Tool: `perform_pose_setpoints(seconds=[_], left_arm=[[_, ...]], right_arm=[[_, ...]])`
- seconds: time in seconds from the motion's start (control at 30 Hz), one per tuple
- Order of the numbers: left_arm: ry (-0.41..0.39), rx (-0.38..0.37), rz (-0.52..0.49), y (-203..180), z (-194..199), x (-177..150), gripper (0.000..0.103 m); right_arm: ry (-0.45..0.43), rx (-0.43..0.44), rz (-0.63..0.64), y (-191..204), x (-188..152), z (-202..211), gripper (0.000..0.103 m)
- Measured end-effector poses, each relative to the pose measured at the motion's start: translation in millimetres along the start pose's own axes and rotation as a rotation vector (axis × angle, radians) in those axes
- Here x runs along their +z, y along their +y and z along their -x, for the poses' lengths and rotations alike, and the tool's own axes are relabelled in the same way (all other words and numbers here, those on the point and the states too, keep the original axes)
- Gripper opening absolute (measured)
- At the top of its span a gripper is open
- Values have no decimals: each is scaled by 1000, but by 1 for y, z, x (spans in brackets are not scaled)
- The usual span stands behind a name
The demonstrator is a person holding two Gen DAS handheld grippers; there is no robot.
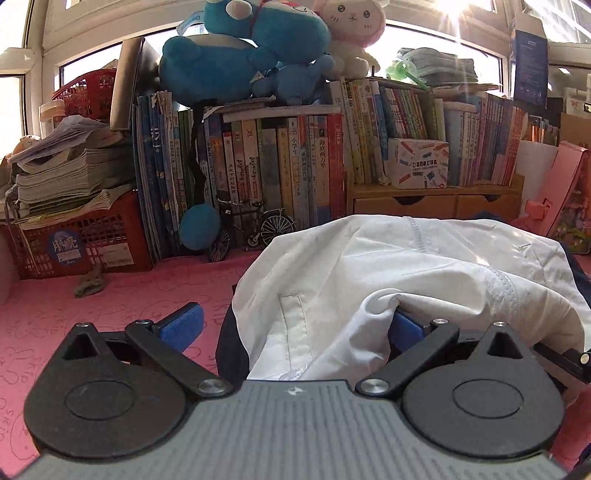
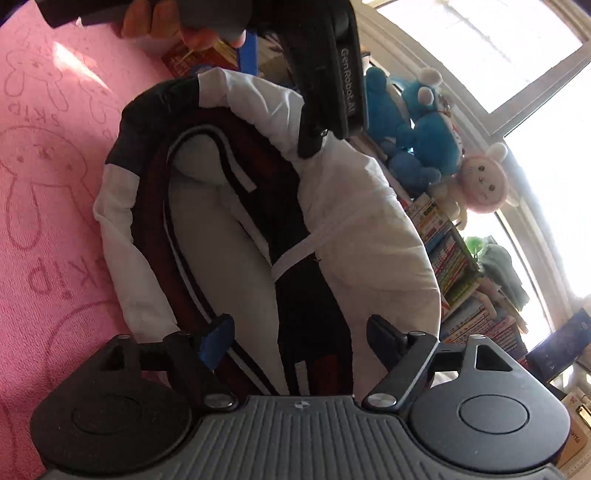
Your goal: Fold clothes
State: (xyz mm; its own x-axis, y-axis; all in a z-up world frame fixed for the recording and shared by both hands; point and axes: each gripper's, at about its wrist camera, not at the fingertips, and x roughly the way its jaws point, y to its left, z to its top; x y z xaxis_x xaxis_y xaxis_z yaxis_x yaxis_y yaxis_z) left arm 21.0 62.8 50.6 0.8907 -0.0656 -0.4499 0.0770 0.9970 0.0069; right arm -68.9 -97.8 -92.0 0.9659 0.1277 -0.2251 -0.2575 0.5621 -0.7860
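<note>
A white garment (image 1: 424, 266) with dark navy and dark red panels lies bunched on the pink bunny-print mat (image 1: 110, 306). My left gripper (image 1: 295, 326) is open, its jaws set wide. The left blue pad (image 1: 183, 325) hangs over bare mat, and the right pad is tucked under a white fold. In the right wrist view the garment (image 2: 369, 236) curls in a rolled horseshoe shape. My right gripper (image 2: 301, 338) stands open at its near end with cloth between the pads. A person's hand (image 2: 155, 18) holds the left gripper, and one of that gripper's fingers (image 2: 312, 140) rests on the far white fold.
A row of books (image 1: 295, 166) lines the back, with blue and pink plush toys (image 1: 258, 48) on top. A red crate (image 1: 81, 240) with stacked papers sits at left, beside a model bicycle (image 1: 251, 229). A wooden drawer shelf (image 1: 436, 203) and a pink box (image 1: 569, 199) stand at right.
</note>
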Motion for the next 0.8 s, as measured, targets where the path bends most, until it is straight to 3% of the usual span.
perform_pose_setpoints(seconds=[0.13,0.23,0.33,0.43,0.5,0.57,0.6,0.63,0.7,0.8], left_arm=[[-28,-37,28,8,16,1,103],[-61,-6,-22,7,24,-4,103],[-73,30,-39,8,23,-3,103],[-69,-5,64,21,24,7,103],[-91,-47,122,27,28,10,103],[-126,-79,162,30,35,13,103],[-135,-80,157,30,38,14,103],[-144,-80,150,30,41,15,103],[-166,-76,107,29,50,12,103],[-239,-101,-80,10,73,-6,103]], right_arm=[[-7,-32,-7,-8,1,-15,93],[-65,-223,13,-13,0,-10,93],[-76,-267,75,-10,-8,-3,103],[-25,-205,106,-7,-20,-7,103],[28,-139,31,-17,-23,-14,101],[88,-30,-91,-32,-23,-18,72],[110,35,-170,-42,-23,-19,40],[125,116,-318,-61,-23,-16,21],[144,263,-555,-96,-28,-14,15],[142,545,-981,-166,-49,-18,14]])
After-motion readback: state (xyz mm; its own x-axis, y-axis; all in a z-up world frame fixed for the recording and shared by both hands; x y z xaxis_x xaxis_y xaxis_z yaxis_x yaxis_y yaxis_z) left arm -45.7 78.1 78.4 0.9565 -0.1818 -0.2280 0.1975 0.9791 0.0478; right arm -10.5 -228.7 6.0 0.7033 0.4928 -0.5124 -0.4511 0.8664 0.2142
